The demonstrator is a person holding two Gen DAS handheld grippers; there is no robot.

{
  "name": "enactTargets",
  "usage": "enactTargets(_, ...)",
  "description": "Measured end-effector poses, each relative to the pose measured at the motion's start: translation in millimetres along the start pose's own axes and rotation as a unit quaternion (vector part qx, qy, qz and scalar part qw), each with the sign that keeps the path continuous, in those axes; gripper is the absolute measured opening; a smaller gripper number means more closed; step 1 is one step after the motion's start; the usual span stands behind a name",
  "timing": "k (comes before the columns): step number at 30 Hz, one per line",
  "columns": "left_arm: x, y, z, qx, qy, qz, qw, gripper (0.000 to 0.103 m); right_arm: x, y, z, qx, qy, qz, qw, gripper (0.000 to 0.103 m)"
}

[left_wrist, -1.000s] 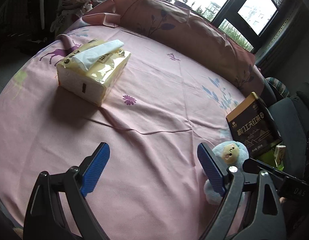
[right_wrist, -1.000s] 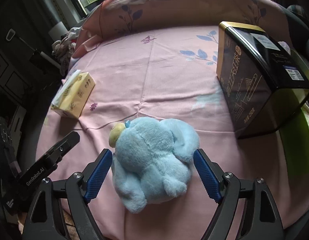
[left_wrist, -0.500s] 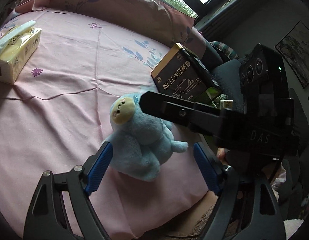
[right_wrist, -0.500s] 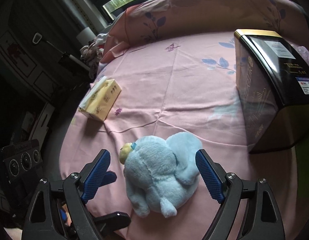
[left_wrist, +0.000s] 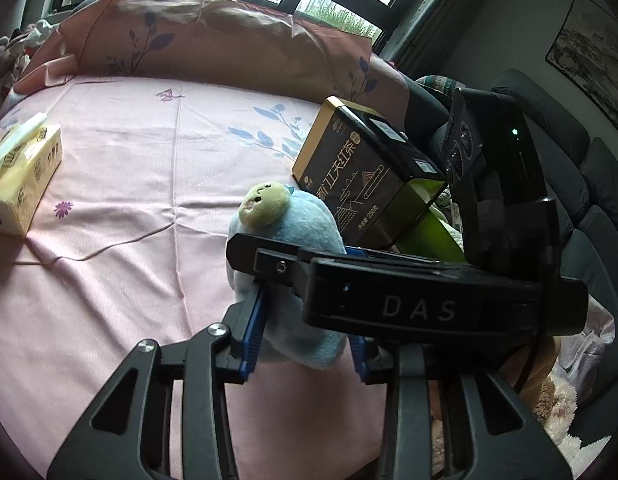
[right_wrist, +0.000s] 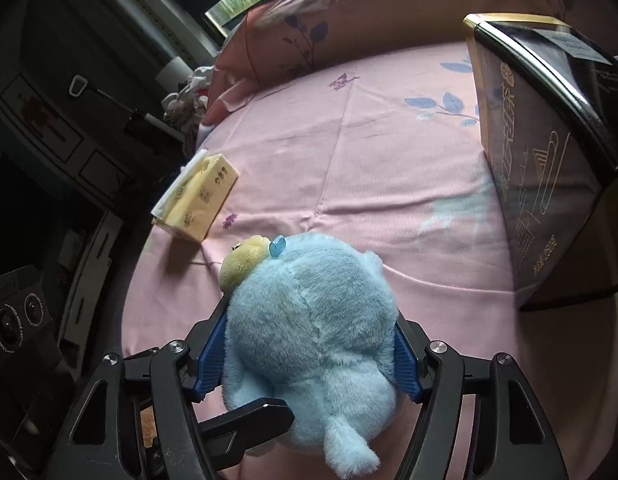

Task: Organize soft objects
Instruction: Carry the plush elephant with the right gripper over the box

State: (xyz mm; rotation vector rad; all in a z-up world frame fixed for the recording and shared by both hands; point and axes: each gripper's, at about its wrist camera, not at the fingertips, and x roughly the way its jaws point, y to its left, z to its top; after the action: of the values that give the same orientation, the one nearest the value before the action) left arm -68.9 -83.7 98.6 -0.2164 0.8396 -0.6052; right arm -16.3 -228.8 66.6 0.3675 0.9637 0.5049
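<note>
1. Between the right tongs [right_wrist: 309, 354], the blue plush toy [right_wrist: 309, 328] sits squeezed over the pink bed [right_wrist: 389, 184].
2. The left tongs [left_wrist: 305, 340] also pinch it.
3. Beyond: tissue pack [right_wrist: 199, 196], black box [right_wrist: 541, 160].

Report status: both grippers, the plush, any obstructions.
Right gripper shut on blue plush. Left gripper also clamped on its lower end. Black tea box close beside; tissue pack well clear.

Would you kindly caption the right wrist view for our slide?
Right gripper clamps a blue plush toy on the pink bedsheet.
</note>
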Motion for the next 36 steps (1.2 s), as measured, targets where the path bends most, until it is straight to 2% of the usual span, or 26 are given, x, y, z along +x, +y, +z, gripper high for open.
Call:
enactTargets(5, -17, -33, 21, 0.038, -0.029, -0.018, 0.9987, 0.034, -50, 4, 10, 0.001, -0.063, 0.002, 0.998, 0.071)
enactTargets(9, -29, -69, 39, 0.081, -0.056, -0.032, 0.9946, 0.034, -98, 4, 18, 0.005, -0.119, -0.011, 0.993, 0.071)
enactTargets(21, -27, -168, 89, 0.2, -0.103, -0.071, 0.9717, 0.034, -210, -27, 40, 0.024, -0.26, -0.043, 0.964, 0.071)
enactTargets(25, -3, -193, 104, 0.218, -0.093, -0.079, 0.9683, 0.034, -227, -52, 47, 0.043, -0.286, -0.064, 0.955, 0.071)
enactTargets(30, 42, -220, 119, 0.239, -0.063, -0.088, 0.965, 0.034, -234, -104, 56, 0.093, -0.302, -0.063, 0.947, 0.071)
enactTargets(33, 73, -235, 124, 0.251, -0.037, -0.083, 0.9637, 0.034, -230, -138, 58, 0.126, -0.299, -0.056, 0.944, 0.071)
enactTargets(36, 107, -241, 130, 0.243, -0.003, -0.079, 0.9667, 0.034, -220, -168, 63, 0.166, -0.282, -0.063, 0.943, 0.071)
